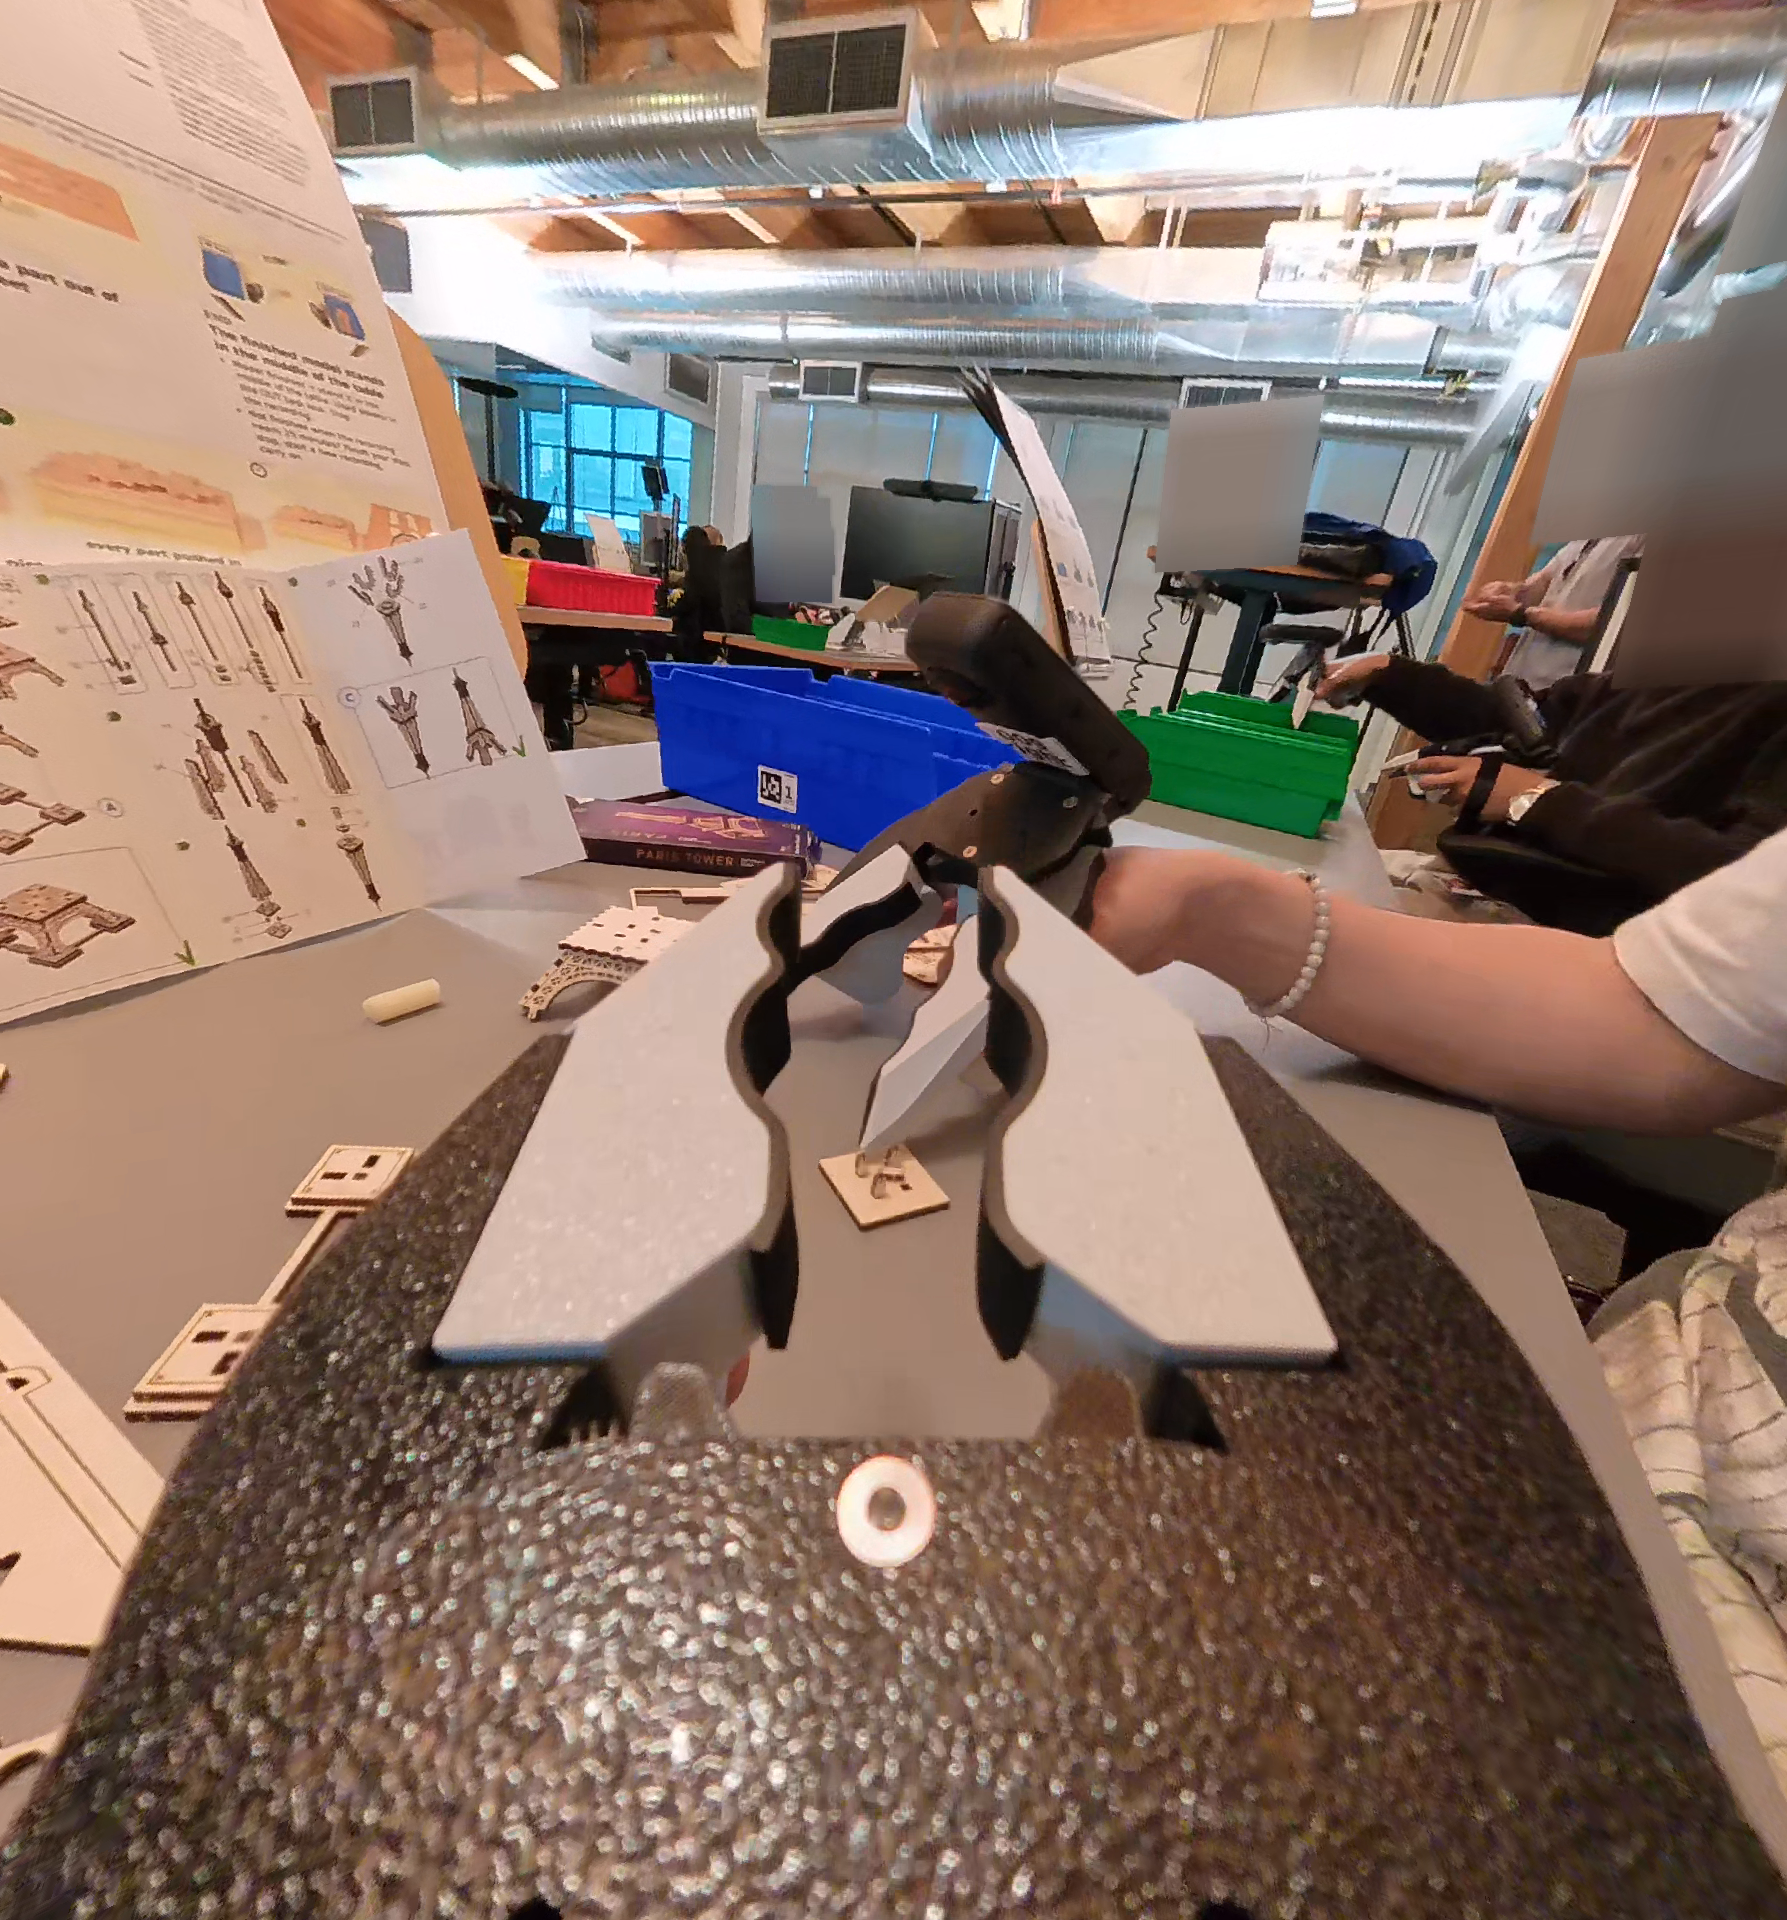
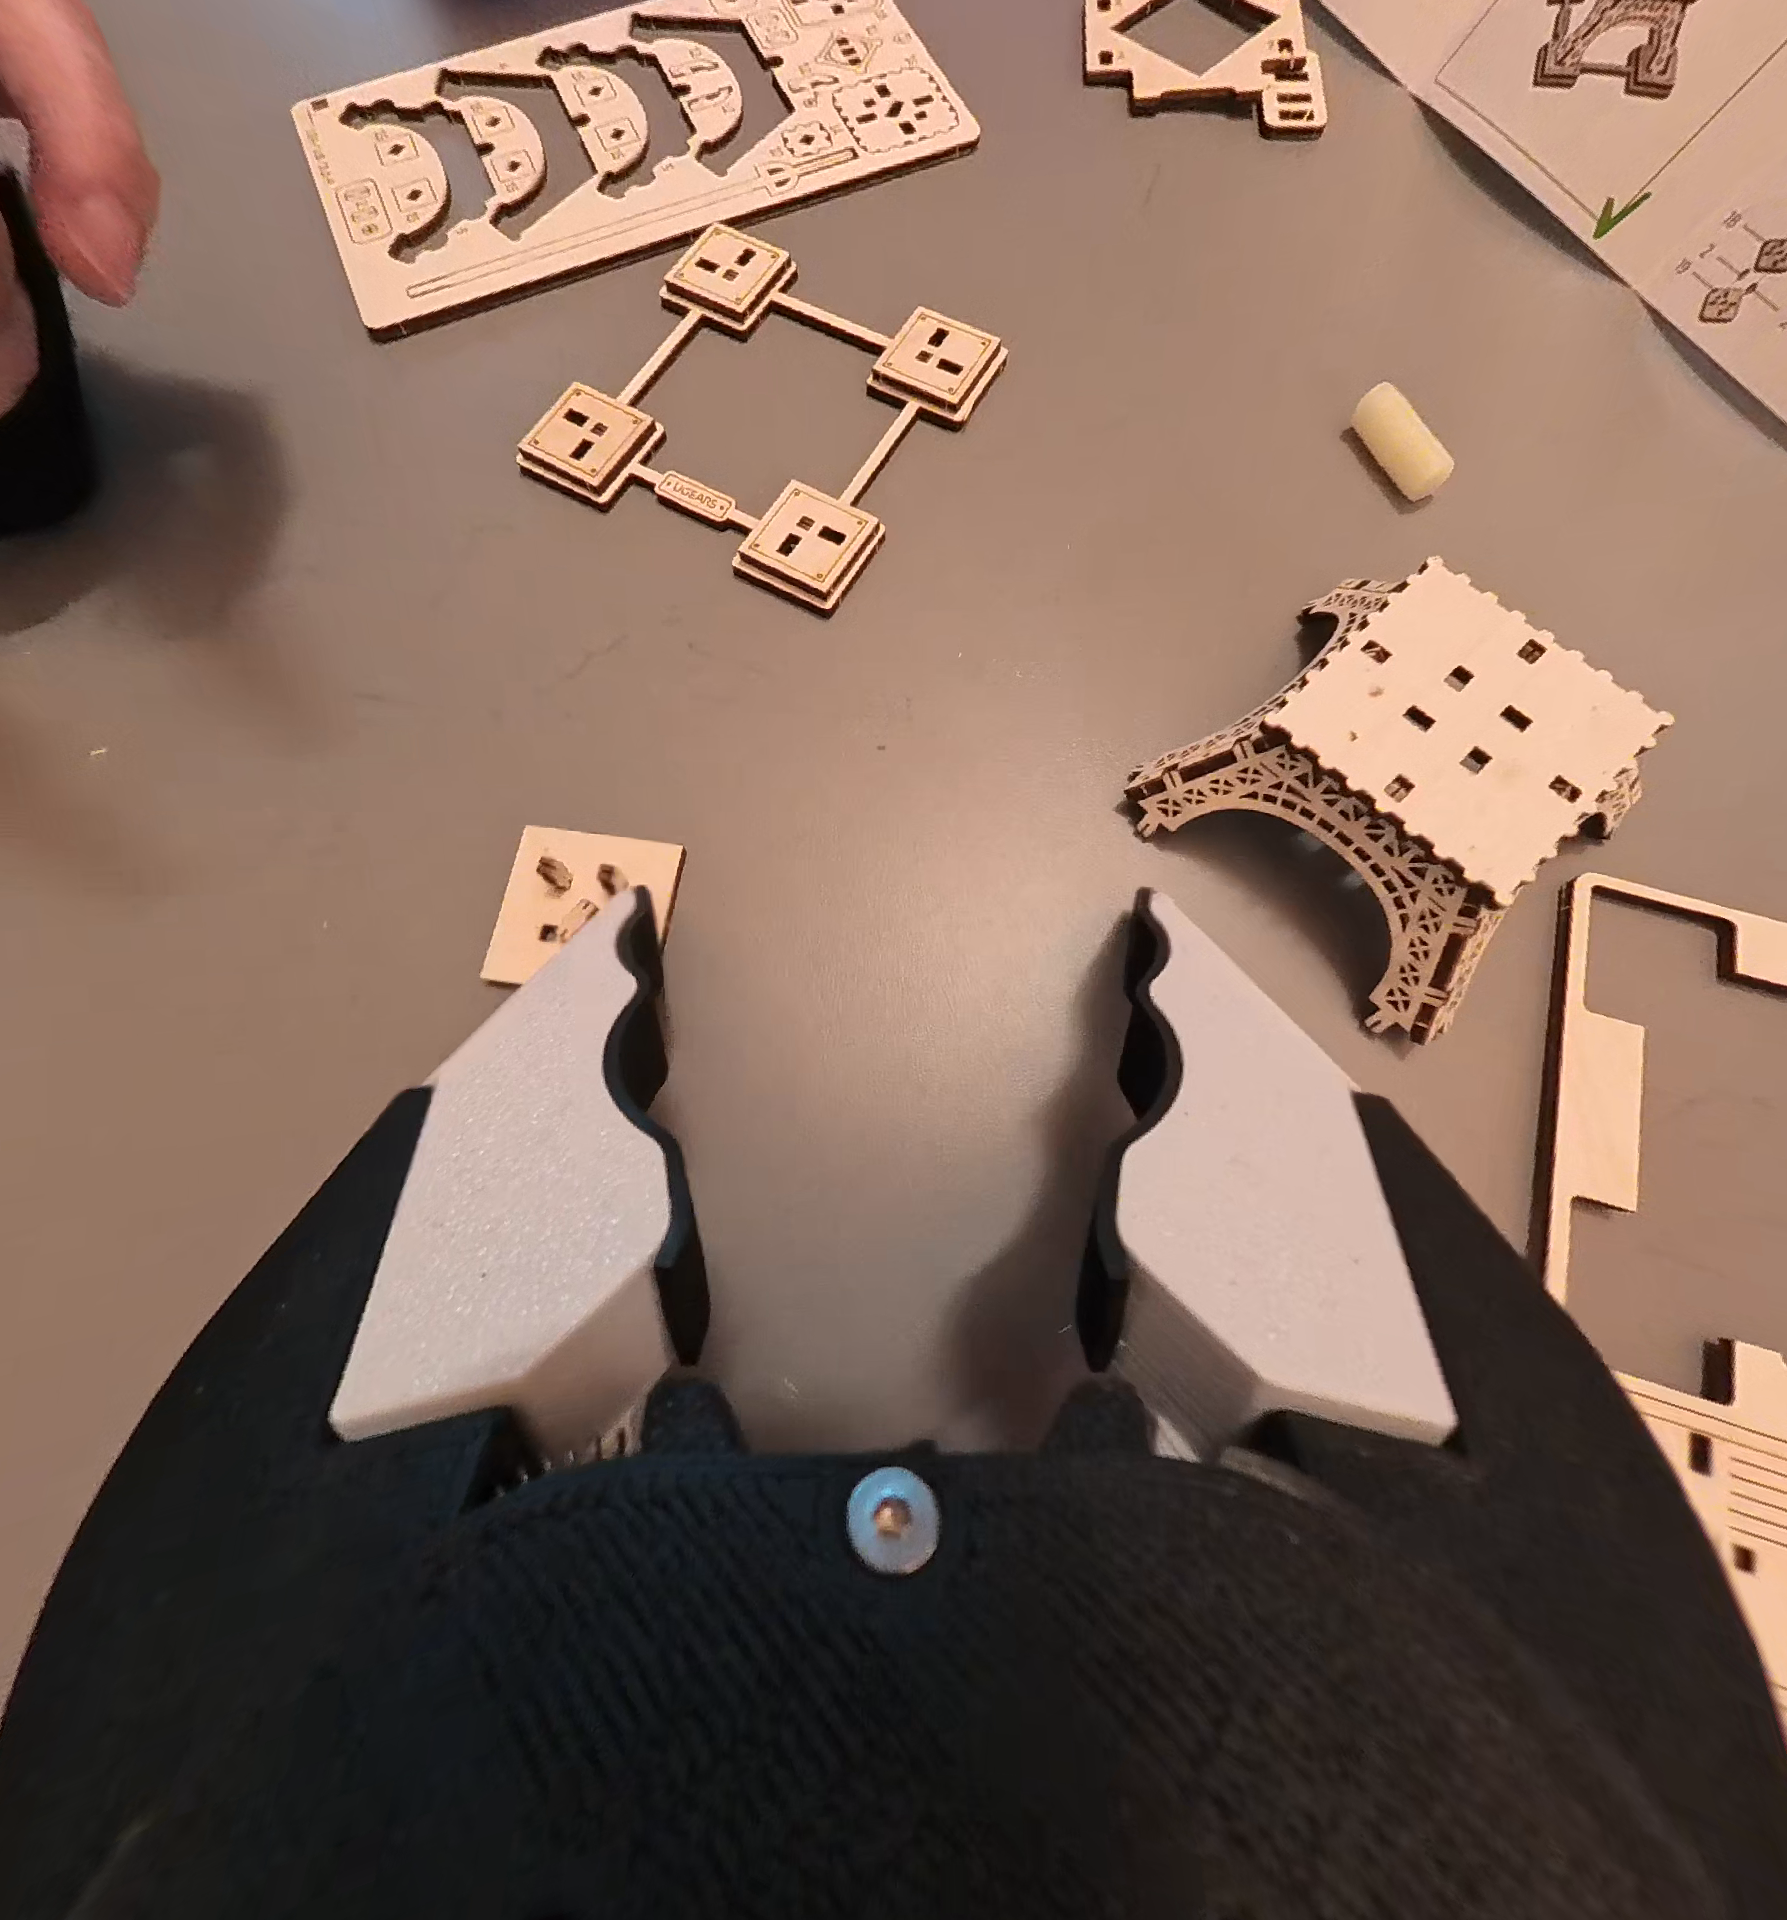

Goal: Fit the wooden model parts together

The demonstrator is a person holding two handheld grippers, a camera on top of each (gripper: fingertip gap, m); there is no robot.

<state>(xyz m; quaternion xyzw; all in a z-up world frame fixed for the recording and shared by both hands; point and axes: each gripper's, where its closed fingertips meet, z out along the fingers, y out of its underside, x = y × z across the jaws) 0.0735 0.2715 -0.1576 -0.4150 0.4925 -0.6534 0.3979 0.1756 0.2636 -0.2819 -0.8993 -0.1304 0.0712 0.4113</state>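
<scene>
1. Right gripper (image 2: 894, 914): jaws wide, empty, pointing down at the table (image 2: 868, 727).
2. Small square plate (image 2: 567, 894) lies flat at its left fingertip (image 2: 619, 935); the tip overlaps the plate's near corner. Touching or just above, I can't tell.
3. So the plate sits left of the jaw gap, not between the fingers. The right gripper needs a leftward shift to straddle it.
4. Left gripper (image 1: 887, 914): jaws moderately open, empty. In its view the plate (image 1: 884, 1184) lies on the table between its fingers, below and ahead.
5. Right is nearer the plate; its tip (image 1: 884, 1112) comes down right at the plate's far edge.
6. The plate is square, so there's no long axis to align to; any pair of edges works.
7. Other parts: arched base (image 2: 1429, 769) to the right, four-pad frame (image 2: 764, 426) farther ahead, well apart from both.
</scene>
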